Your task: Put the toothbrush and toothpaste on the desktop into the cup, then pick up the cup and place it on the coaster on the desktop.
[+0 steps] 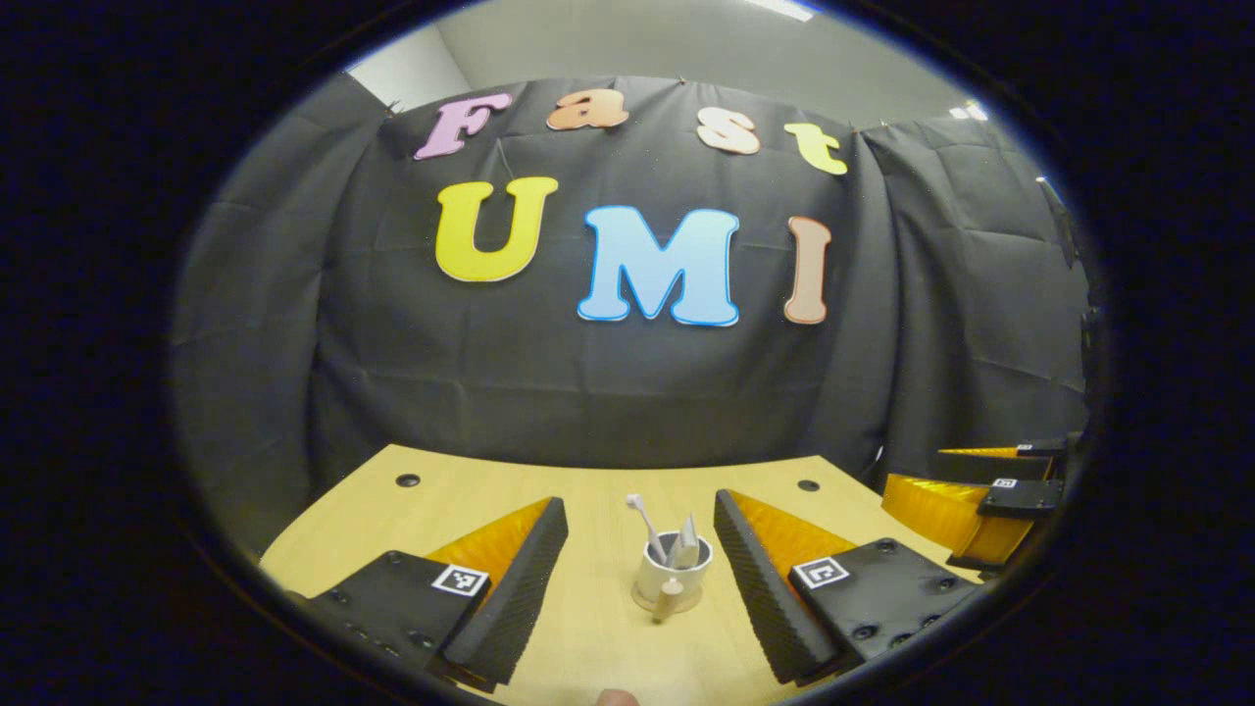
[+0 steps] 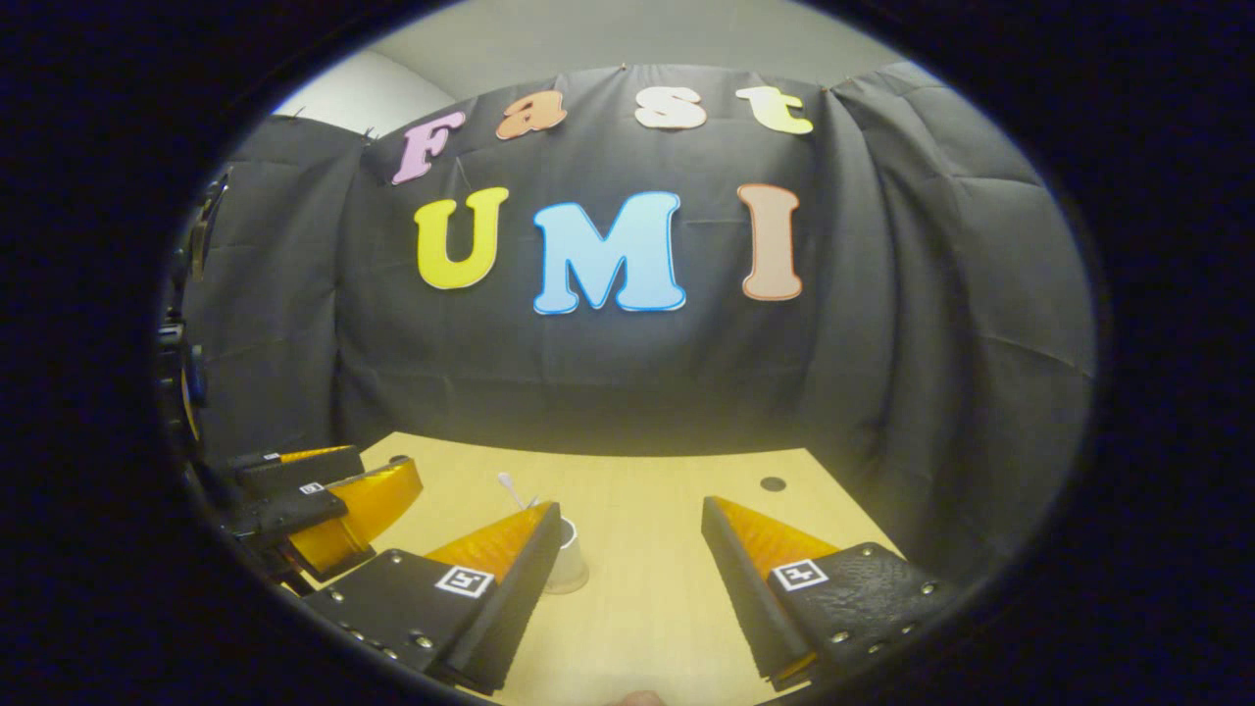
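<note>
A white cup (image 1: 675, 574) stands upright on the wooden desktop (image 1: 588, 500), on a pale round coaster (image 1: 655, 603). A white toothbrush (image 1: 642, 518) and a toothpaste tube (image 1: 689, 545) stick up out of it. My left gripper (image 1: 641, 502) is open, its fingers wide on either side of the cup and touching nothing. The right gripper view has the cup (image 2: 572, 561) half hidden behind one finger, with the toothbrush head (image 2: 507, 482) above it. My right gripper (image 2: 629, 508) is open and empty, to the right of the cup.
The right gripper (image 1: 980, 495) hovers at the desk's right edge in the left gripper view; the left gripper (image 2: 319, 505) sits at the left in the right gripper view. Round cable holes (image 1: 408, 480) (image 1: 808, 485) (image 2: 773, 483) mark the far corners. Black cloth walls the desk in.
</note>
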Available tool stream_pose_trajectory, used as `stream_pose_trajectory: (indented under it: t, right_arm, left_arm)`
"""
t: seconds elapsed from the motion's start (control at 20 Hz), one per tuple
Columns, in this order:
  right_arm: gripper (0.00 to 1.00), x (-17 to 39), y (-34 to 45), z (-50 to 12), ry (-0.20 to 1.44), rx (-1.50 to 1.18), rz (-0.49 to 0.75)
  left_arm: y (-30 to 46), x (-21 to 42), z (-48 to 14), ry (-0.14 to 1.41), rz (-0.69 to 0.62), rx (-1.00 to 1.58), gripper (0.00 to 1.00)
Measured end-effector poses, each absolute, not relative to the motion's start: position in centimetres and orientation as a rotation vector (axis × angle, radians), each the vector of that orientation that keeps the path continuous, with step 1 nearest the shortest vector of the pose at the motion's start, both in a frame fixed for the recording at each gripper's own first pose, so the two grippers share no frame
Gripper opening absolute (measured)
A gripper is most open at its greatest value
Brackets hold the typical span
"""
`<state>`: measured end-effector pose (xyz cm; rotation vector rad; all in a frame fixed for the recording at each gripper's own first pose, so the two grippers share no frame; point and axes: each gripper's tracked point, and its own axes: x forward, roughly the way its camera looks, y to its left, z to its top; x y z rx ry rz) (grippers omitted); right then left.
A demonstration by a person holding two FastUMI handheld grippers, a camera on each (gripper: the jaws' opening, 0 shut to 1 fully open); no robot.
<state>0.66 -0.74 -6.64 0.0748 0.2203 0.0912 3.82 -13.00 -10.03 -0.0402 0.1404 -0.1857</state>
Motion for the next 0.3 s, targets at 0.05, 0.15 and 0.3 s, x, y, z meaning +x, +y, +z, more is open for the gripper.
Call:
stream_pose_trajectory:
  t: [0.05, 0.15, 0.3]
  right_arm:
    - [0.88, 0.2, -0.7, -6.2, 0.208, 0.070, 0.072]
    - [0.87, -0.5, -0.8, -5.9, 0.193, 0.058, 0.032]
    - [0.87, -1.3, -0.7, -5.7, 0.195, 0.045, 0.000]
  left_arm:
    - [-12.7, 3.7, -9.6, 0.124, -0.190, -0.046, 0.99]
    - [-12.0, 3.6, -8.5, 0.089, -0.200, -0.056, 1.00]
    - [-11.6, 3.5, -7.7, 0.063, -0.227, -0.064, 1.00]
